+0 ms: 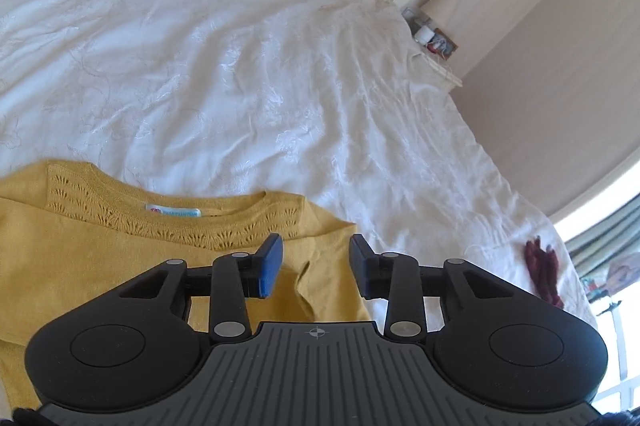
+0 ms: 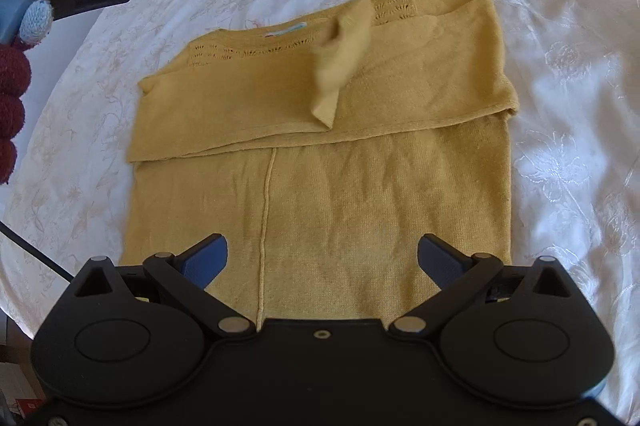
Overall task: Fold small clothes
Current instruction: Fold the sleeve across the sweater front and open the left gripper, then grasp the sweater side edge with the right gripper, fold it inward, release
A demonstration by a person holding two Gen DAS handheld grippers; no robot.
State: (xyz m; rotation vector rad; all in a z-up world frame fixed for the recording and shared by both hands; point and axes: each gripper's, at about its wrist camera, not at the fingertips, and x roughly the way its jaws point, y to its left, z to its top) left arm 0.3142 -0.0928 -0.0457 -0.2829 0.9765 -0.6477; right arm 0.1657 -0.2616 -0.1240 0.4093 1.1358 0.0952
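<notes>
Yellow top (image 2: 320, 186) lies on the bed (image 2: 560, 106), sleeves folded in; lengthwise fold outstanding. Left gripper (image 1: 316, 262) and right gripper (image 2: 322, 258) both spread, empty.

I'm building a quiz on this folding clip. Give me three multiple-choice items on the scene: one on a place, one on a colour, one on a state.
1. Where does the mustard-yellow knit sweater lie?
A. on the white embroidered bedspread
B. on a wooden floor
C. in a basket

2. What colour are the pads of the right gripper?
A. red
B. blue
C. green

3. How do the jaws of the left gripper stand?
A. shut on cloth
B. shut on nothing
C. open, holding nothing

Answers: 1 A, white cloth surrounds the sweater; 2 B, both pads show blue; 3 C, a clear gap separates the fingers.
</notes>
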